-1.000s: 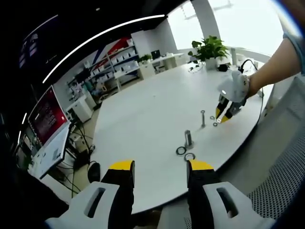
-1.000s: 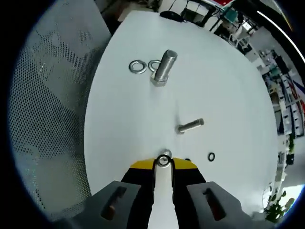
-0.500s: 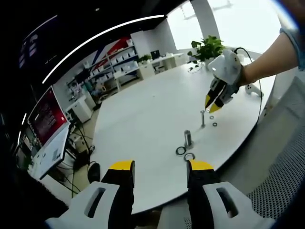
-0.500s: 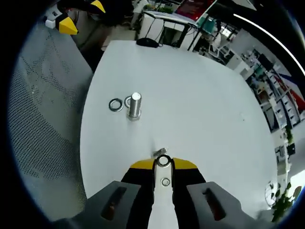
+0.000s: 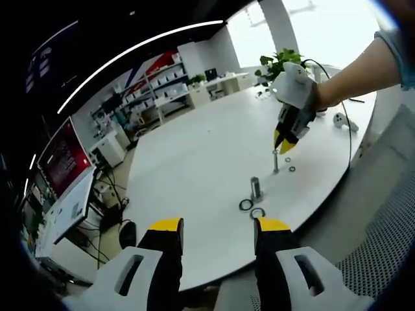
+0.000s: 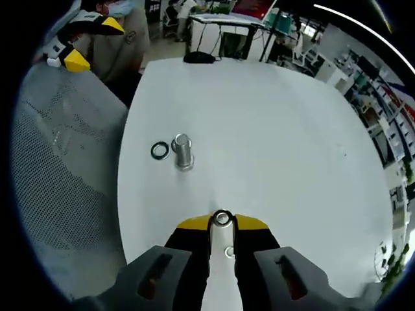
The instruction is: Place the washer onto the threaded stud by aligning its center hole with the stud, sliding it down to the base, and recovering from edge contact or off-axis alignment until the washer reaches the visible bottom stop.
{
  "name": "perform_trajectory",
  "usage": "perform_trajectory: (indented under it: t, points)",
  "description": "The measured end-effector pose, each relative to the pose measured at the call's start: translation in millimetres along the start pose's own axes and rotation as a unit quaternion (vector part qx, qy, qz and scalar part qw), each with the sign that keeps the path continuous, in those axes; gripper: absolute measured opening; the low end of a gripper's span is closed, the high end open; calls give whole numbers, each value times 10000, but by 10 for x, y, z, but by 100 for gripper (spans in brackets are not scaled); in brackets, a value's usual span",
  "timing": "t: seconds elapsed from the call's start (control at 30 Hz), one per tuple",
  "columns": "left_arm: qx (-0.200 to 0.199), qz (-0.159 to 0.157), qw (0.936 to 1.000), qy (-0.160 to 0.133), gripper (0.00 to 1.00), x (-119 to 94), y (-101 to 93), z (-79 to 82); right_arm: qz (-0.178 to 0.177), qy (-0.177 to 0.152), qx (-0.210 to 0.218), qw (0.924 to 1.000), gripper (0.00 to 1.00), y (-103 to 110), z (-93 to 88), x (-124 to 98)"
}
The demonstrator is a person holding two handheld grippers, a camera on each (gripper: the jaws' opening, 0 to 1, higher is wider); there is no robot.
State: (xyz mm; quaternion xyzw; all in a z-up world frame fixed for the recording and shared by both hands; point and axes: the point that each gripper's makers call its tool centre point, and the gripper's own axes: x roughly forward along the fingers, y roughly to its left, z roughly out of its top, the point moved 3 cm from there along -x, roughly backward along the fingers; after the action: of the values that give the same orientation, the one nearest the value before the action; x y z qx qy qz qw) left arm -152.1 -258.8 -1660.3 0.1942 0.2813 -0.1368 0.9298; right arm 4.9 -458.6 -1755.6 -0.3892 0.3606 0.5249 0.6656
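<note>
My right gripper (image 6: 222, 225) is shut on a small metal washer (image 6: 222, 218), held flat at its yellow tips. In the left gripper view the right gripper (image 5: 280, 144) hangs from a gloved hand just above the thin threaded stud (image 5: 275, 161), which stands upright on the white table (image 5: 194, 155). The washer hides the stud in the right gripper view. A loose small washer (image 6: 229, 251) shows through the gap between my right jaws. My left gripper (image 5: 217, 232) is open and holds nothing, off the table's near edge; it appears as the left gripper (image 6: 94, 42) in the right gripper view.
A thicker bolt (image 5: 255, 188) stands upright near the table's edge with two larger washers (image 5: 246, 205) beside it; the same bolt (image 6: 183, 152) and a washer (image 6: 160, 150) lie ahead of my right gripper. A small washer (image 5: 292, 169) lies by the stud. A mesh chair (image 6: 58, 155) borders the table.
My right gripper rose from the table with the washer and moved over the thin stud. The left gripper stayed still and open.
</note>
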Motion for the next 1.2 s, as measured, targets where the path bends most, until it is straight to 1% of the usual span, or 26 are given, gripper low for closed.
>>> perform_trajectory:
  t: [0.17,0.37,0.53,0.63,0.8,0.9,1.2]
  points:
    - [-7,9,10000,-6,41,-2,4,-1,124,129,55,9998,13,-40,19,42]
    - [-15,17,10000,-10,41,-3,6,-2,231,345,61,9991,13,-32,-37,97]
    - [-15,19,10000,-3,41,-1,7,-2,231,304,122,9992,13,-46,-18,112]
    - [-11,15,10000,15,41,0,5,-6,259,384,46,9989,13,-34,-32,140]
    - [-6,12,10000,17,41,0,3,-9,280,384,30,9989,13,-19,-27,160]
    - [-9,21,10000,17,41,-2,4,-8,265,461,-68,9986,13,5,-63,206]
    - [-8,17,10000,34,41,2,5,-12,324,574,-89,9978,13,48,-144,324]
